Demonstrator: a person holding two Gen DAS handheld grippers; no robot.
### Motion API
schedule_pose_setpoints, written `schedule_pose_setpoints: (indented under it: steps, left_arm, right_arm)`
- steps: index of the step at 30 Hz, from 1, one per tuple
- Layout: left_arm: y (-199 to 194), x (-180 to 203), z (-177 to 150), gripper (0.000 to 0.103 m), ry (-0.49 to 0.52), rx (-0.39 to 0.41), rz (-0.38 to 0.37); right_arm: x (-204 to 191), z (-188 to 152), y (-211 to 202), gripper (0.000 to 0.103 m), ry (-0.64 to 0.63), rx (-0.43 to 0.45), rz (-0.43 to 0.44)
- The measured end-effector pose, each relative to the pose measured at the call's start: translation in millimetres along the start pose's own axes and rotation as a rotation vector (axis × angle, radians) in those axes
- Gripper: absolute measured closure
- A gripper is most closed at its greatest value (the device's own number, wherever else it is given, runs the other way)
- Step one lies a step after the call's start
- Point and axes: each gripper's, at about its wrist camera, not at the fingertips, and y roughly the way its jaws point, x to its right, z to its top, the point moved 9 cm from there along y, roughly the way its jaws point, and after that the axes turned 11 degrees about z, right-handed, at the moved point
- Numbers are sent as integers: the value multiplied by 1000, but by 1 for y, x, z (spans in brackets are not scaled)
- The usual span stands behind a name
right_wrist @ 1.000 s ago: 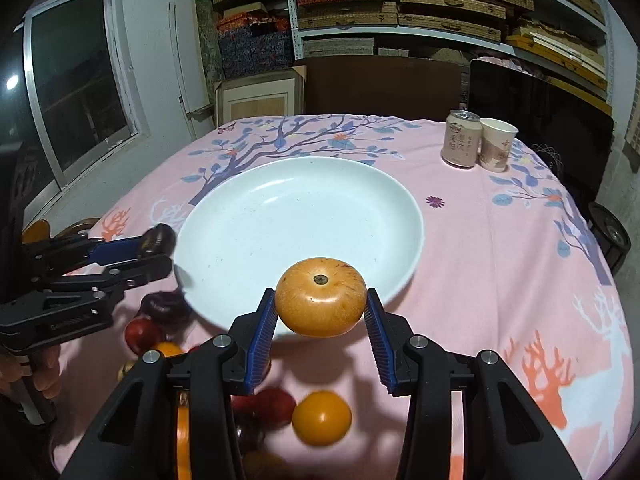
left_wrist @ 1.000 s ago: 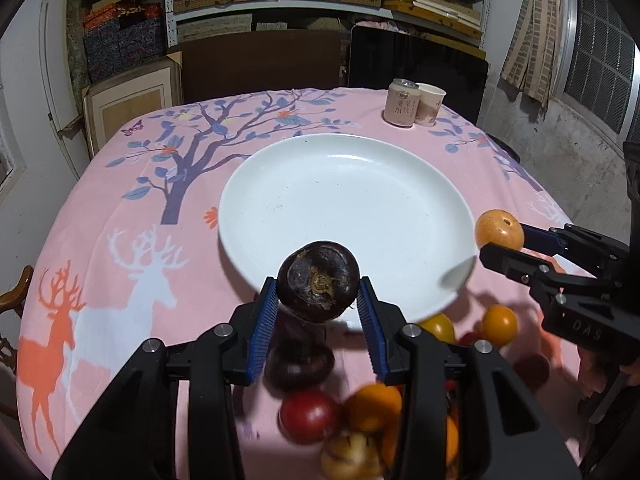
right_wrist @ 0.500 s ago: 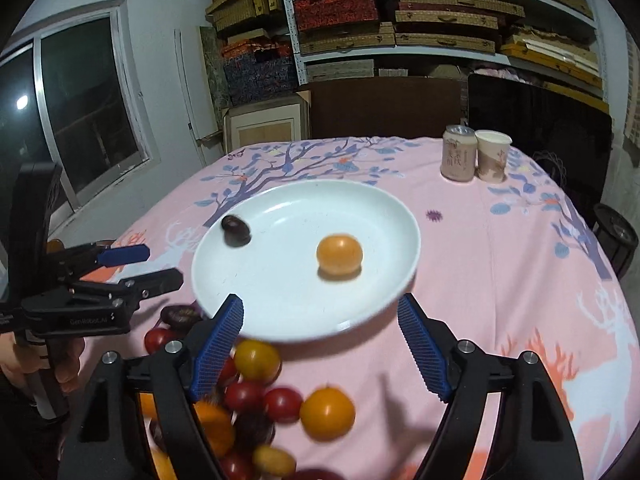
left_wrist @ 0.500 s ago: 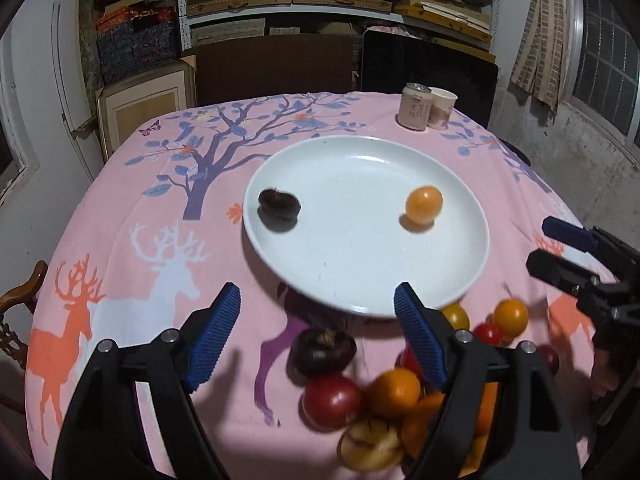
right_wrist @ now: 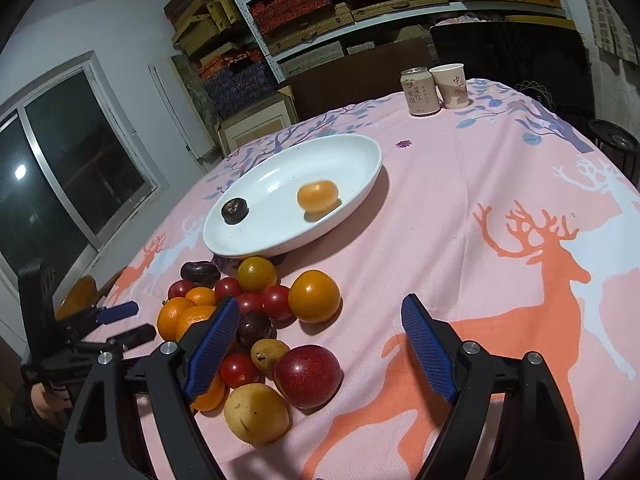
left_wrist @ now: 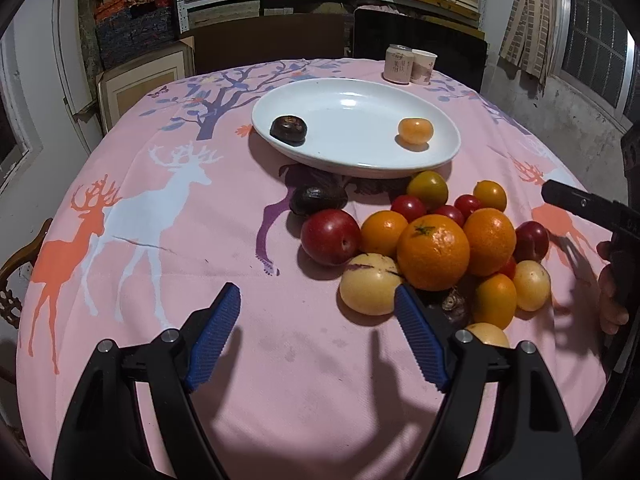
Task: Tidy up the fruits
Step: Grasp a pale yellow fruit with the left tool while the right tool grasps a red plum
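Left gripper [left_wrist: 318,320] fingers spread wide, empty, above pink tablecloth [left_wrist: 160,240], just left of fruit pile [left_wrist: 432,252]. Right gripper [right_wrist: 320,336] fingers spread wide, empty, over pile's right edge. White plate [left_wrist: 360,92] beyond pile holds dark fruit [left_wrist: 288,130] at left, orange fruit [left_wrist: 415,131] at right, well apart. Can [left_wrist: 399,65] and paper cup [left_wrist: 423,67] at far edge, side by side.

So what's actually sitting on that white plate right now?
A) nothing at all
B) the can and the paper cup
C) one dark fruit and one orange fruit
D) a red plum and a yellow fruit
C: the white plate holds only a dark fruit near its left side and an orange fruit toward its right; all the other fruit lies in a pile on the tablecloth.
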Motion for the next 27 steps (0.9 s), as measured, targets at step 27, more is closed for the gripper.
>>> schedule_pose_setpoints:
  steps: [27]
  left_arm:
    - [6, 7, -3, 65, -46, 28, -67]
  right_arm:
    - [0, -11, -2, 20, -2, -46, 19]
